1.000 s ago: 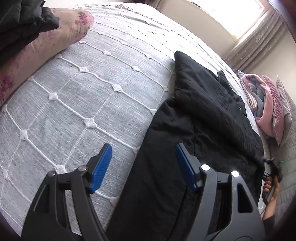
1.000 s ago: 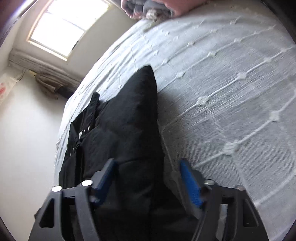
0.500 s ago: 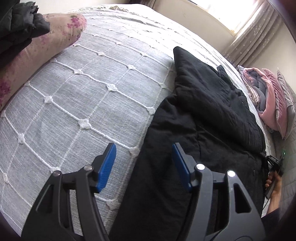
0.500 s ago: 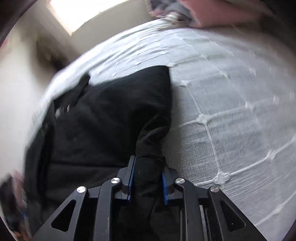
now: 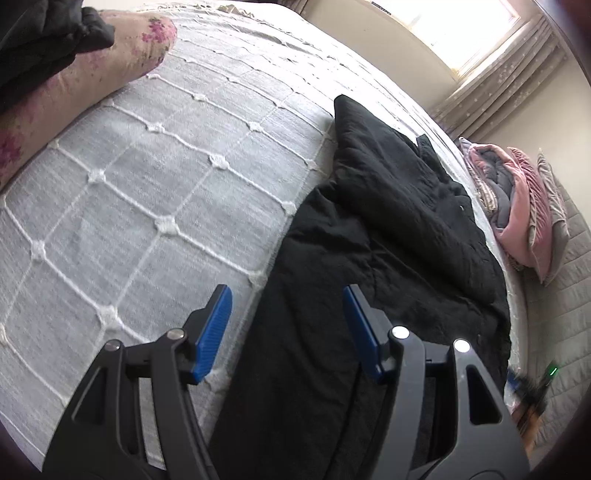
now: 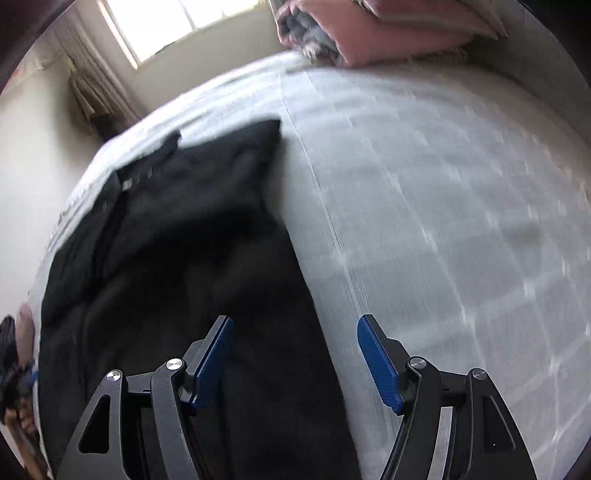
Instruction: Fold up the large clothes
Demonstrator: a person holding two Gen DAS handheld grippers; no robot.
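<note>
Black coat spread long on the grey quilted bedspread, one half laid over the other, its far end pointed toward the window; left gripper above the coat's near edge, jaws apart, gripping nothing; right gripper likewise over the coat's edge, jaws opening, nothing pressed between the pads; pink folded bedding beyond the coat; floral pillow far left.
</note>
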